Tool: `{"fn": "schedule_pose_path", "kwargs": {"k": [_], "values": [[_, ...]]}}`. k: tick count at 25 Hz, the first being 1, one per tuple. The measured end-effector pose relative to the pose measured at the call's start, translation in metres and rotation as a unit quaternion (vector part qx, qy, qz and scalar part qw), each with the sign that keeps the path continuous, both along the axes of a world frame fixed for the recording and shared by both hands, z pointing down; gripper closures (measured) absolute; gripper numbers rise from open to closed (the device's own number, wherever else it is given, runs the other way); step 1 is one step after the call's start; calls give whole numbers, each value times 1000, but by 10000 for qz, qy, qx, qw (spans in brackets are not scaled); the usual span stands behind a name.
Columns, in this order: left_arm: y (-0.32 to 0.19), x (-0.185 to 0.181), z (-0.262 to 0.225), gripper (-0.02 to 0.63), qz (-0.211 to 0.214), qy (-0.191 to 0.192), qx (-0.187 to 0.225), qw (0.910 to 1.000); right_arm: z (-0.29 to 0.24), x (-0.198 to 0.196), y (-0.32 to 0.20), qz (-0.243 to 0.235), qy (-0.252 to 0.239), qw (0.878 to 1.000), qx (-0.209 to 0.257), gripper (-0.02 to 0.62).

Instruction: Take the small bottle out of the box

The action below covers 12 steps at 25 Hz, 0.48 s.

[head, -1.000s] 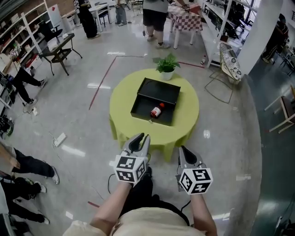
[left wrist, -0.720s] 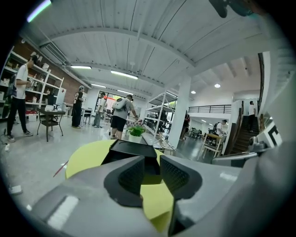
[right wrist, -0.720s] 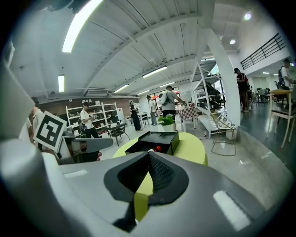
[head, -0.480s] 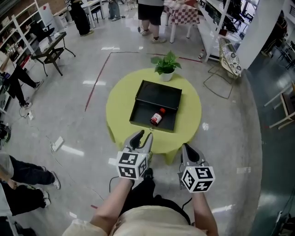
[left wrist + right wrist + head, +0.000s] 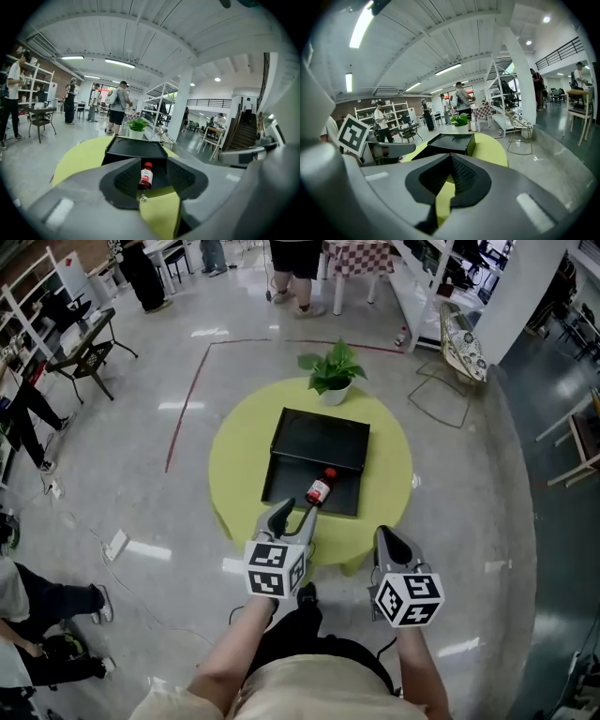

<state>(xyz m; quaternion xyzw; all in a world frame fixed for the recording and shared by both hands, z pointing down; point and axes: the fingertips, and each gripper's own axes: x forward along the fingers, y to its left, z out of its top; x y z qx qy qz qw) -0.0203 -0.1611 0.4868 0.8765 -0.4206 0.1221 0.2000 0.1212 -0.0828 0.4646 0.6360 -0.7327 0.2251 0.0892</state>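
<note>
A small bottle (image 5: 319, 489) with a red cap and red label lies on its side near the front wall of the open black box (image 5: 319, 440), on a round yellow-green table (image 5: 239, 451). My left gripper (image 5: 292, 518) hovers at the table's near edge, just short of the box. Its jaws are opening, with nothing between the pads. In the left gripper view the bottle (image 5: 146, 175) shows ahead through the gap, inside the box (image 5: 133, 146). My right gripper (image 5: 387, 540) is off the table's front right, its tips touching and holding nothing. The right gripper view shows the box (image 5: 450, 143).
A potted green plant (image 5: 330, 374) stands on the table behind the box. People stand at the far side of the room, near a checkered table (image 5: 361, 257). A wire frame (image 5: 464, 343) leans at the right, and shelving (image 5: 37, 306) lines the left.
Both grippers and the head have come closer to the table. The left gripper's jaws have parted wider. The bottle and box have not moved.
</note>
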Motion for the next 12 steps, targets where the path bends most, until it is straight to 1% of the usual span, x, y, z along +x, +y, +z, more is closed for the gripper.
{"fn": "schedule_pose_path", "kwargs": {"k": [5, 12], "values": [[-14, 5, 7, 410, 202, -119, -134, 9996, -1, 1, -15, 170, -51, 9998, -23, 594], [-29, 11, 21, 387, 472, -479, -318, 9972, -1, 2, -26, 304, -17, 9995, -56, 594]]}}
